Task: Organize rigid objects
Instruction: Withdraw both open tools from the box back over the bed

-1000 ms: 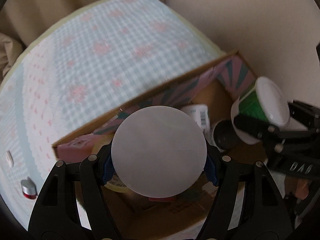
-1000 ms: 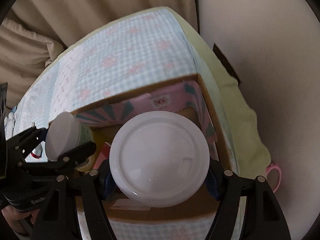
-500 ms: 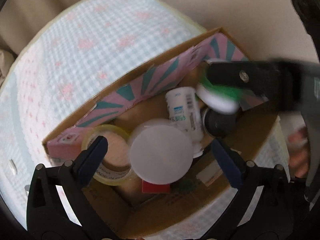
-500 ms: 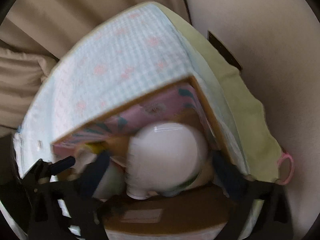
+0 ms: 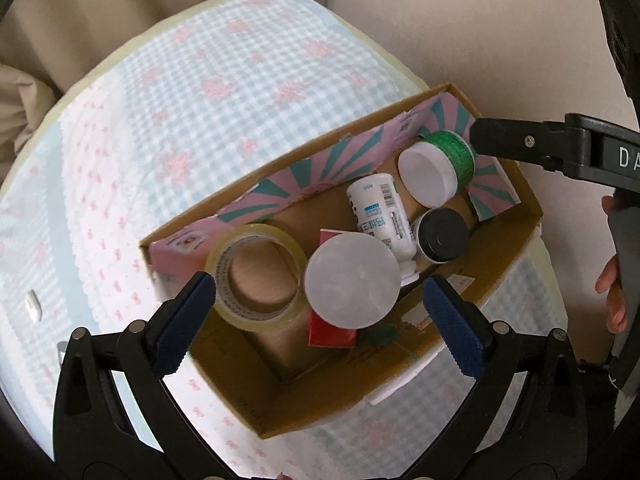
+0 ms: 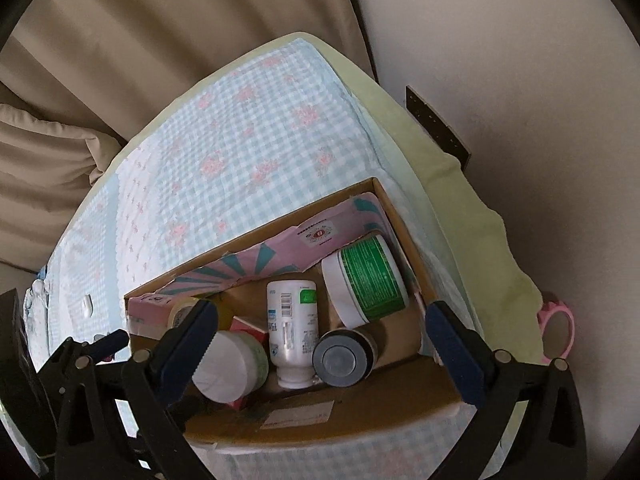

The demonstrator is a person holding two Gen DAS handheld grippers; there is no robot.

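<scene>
Both tongs are matte black plastic, each arm tipped with a ribbed dark-blue pad and pinned by silver round-head screws. The left tongs [image 5: 320,312] fill the lower frame; the right tongs [image 6: 322,338] carry white lettering (only "DA" shows) at the left view's right edge.
</scene>
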